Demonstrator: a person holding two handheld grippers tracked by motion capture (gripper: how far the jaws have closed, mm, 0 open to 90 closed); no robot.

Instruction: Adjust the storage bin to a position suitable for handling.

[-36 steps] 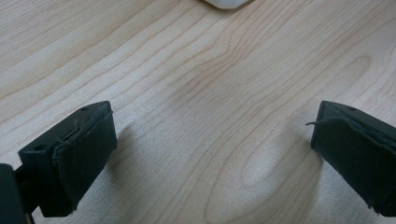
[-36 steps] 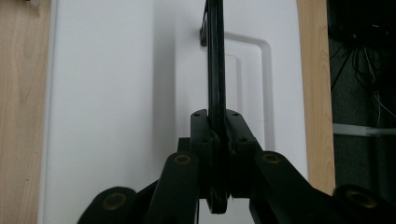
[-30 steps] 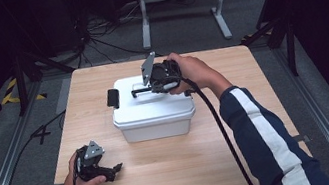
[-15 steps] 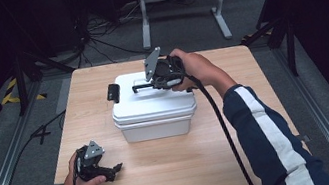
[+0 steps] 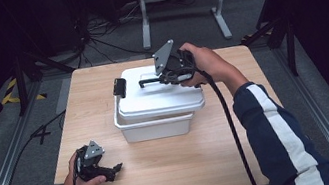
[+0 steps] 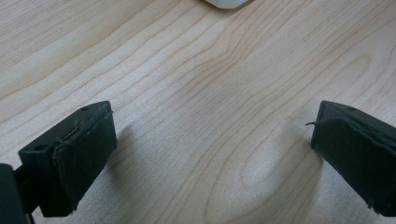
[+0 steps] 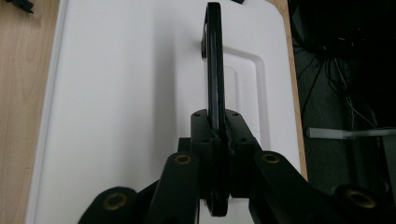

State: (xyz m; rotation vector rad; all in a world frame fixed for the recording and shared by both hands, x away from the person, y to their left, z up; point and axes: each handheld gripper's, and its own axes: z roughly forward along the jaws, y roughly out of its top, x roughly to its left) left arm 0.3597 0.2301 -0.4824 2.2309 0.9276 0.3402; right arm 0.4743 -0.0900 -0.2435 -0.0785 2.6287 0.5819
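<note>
We see white plastic box (image 5: 155, 124) at middle of bench (image 5: 263, 147), white lid (image 5: 158, 98) tilted, raised at far side. Right claw (image 7: 215, 140) clenched on black handle (image 7: 214, 60) of lid. We judge lid light, stiff, smooth; handle thin, best hold at its centre. Black latch (image 5: 119, 88) at left end of box. Left claw (image 6: 210, 149) released, jaws wide apart, resting low on bench, near box.

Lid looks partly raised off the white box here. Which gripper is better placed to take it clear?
Right. The right gripper is already shut on the lid's black handle, with the lid tilted. The left gripper sits open on the table.
</note>
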